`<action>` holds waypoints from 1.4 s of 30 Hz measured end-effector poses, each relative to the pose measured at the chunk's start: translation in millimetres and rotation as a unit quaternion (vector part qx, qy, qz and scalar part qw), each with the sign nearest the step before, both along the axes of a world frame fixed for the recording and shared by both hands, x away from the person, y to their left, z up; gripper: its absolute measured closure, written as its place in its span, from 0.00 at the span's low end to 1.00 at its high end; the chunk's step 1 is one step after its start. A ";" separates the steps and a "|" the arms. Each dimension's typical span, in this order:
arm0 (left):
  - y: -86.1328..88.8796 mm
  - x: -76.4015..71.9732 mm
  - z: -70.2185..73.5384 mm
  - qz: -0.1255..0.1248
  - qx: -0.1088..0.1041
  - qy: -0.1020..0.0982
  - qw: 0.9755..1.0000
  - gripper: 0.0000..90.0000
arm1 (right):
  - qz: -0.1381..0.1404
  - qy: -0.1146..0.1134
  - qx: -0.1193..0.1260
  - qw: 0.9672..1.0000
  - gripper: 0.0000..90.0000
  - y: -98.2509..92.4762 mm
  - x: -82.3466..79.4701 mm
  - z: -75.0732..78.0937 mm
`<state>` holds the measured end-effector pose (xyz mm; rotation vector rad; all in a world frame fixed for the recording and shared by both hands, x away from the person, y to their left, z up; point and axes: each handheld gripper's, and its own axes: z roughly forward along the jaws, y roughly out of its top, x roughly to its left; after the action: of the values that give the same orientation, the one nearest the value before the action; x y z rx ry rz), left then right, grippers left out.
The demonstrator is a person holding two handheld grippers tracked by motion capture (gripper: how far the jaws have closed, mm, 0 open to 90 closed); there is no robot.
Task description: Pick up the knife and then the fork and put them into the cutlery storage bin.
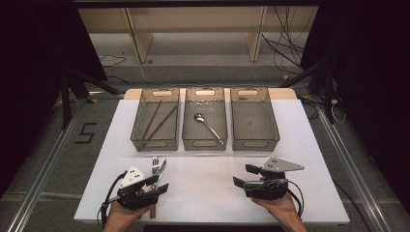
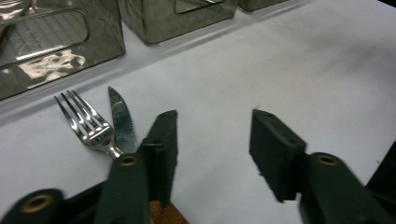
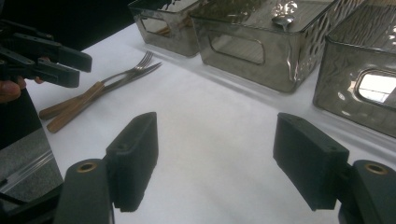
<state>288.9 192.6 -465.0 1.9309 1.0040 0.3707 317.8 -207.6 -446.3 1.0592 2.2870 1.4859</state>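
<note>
- Broadly, the white table point(image 1: 212, 193) is laid out as a sorting station; its near half is bare working room, and three grey bins stand in a row along the far edge, side by side, handles facing the person, presumably so each can take one kind of cutlery.
- The left bin point(image 1: 155, 121) holds two chopsticks point(image 1: 157, 121) lying lengthwise; the middle bin point(image 1: 205, 120) holds a spoon point(image 1: 209, 126), bowl at the far end; the right bin point(image 1: 253, 120) looks empty, which suggests it is meant for what remains loose.
- The right gripper point(image 1: 241, 176) hovers low over bare table at the near right, well apart from any cutlery; its jaws stand wide with nothing between them, so it seems to be waiting.
- The left gripper point(image 1: 159, 186) sits at the near left, right over the handles of the loose pieces; its jaws are also spread wide and empty, probably poised to take one.
- The fork point(image 2: 88, 128) and knife point(image 2: 122, 121) lie touching side by side on the table just in front of the left bin, tips towards the bins, wooden handles towards the person; from the left gripper view they lie beside the left jaw, not between the two.
</note>
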 end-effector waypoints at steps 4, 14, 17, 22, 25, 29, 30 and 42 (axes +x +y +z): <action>-0.4 -1.3 -0.7 -0.012 0.000 0.005 1.000 0.72 | -0.002 -0.001 0.004 1.000 0.34 -1.3 -0.9 -1.1; -3.1 -4.4 -5.6 -0.034 0.005 0.035 0.999 0.99 | -0.013 0.001 0.005 1.000 0.31 -8.8 -6.9 -6.6; -5.0 -6.1 -8.9 -0.044 0.015 0.051 0.998 0.99 | -0.016 0.004 0.004 1.000 0.31 -10.9 -9.9 -9.0; -4.7 -6.5 -12.8 -0.039 0.028 0.066 0.997 0.99 | -0.014 0.006 0.001 1.000 0.31 -10.8 -11.9 -10.2; -1.5 -5.9 -14.9 -0.033 0.034 0.078 0.996 0.99 | -0.013 0.007 0.000 1.000 0.31 -9.7 -12.8 -10.6; 2.6 -6.0 -18.4 -0.027 0.049 0.093 0.994 0.99 | -0.011 0.006 -0.002 1.000 0.31 -8.4 -14.1 -10.5; 3.7 -6.0 -18.5 -0.027 0.056 0.096 0.993 0.99 | -0.010 0.006 -0.002 1.000 0.31 -8.5 -14.1 -10.5; 13.6 -4.7 -22.2 -0.022 0.085 0.118 0.989 0.99 | -0.011 0.008 -0.001 1.000 0.32 -9.5 -15.5 -10.6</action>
<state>284.2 206.2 -487.2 2.1860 1.1098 0.2101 302.3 -217.1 -456.9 1.0952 2.2791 1.4723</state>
